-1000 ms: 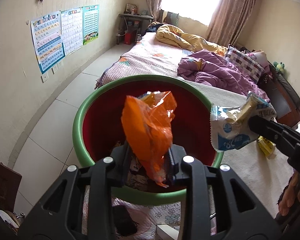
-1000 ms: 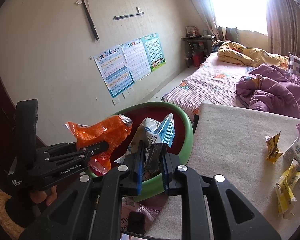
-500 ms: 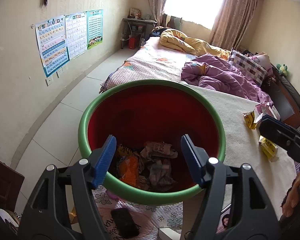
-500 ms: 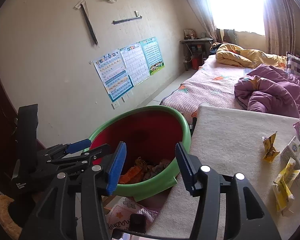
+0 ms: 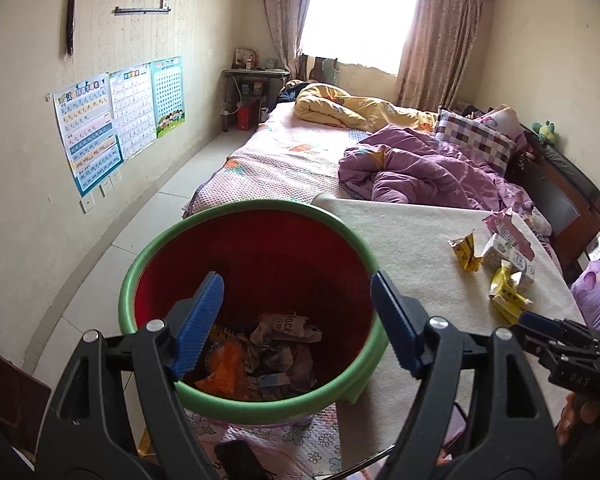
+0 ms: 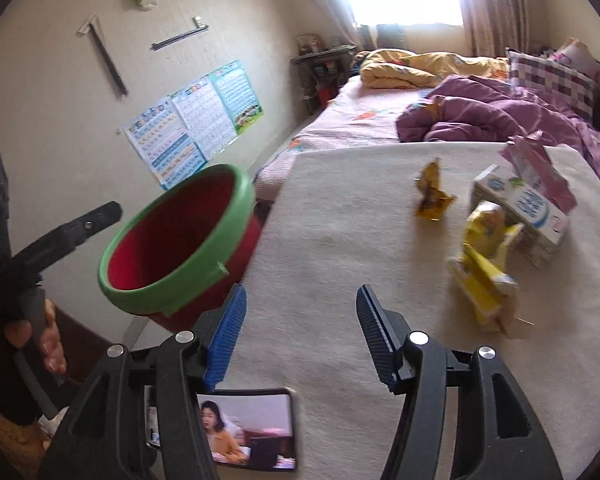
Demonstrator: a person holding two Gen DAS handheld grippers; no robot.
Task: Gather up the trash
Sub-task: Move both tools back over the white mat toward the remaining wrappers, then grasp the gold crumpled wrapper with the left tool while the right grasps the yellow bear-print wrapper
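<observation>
Round green-rimmed plastic bin (image 5: 342, 228) w/ crumpled wrappers (image 5: 260, 354); both grippers (image 5: 296, 322) (image 6: 298, 338) agape.

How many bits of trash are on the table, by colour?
Yellow: 3, small wrapper, crumpled pack, flat pack (blurry)
White: 1, carton
Pink: 1, pink wrapper
Total: 5

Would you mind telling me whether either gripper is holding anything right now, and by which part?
Nothing is held. The left gripper is open above the bucket, and the right gripper is open over the table.
</observation>
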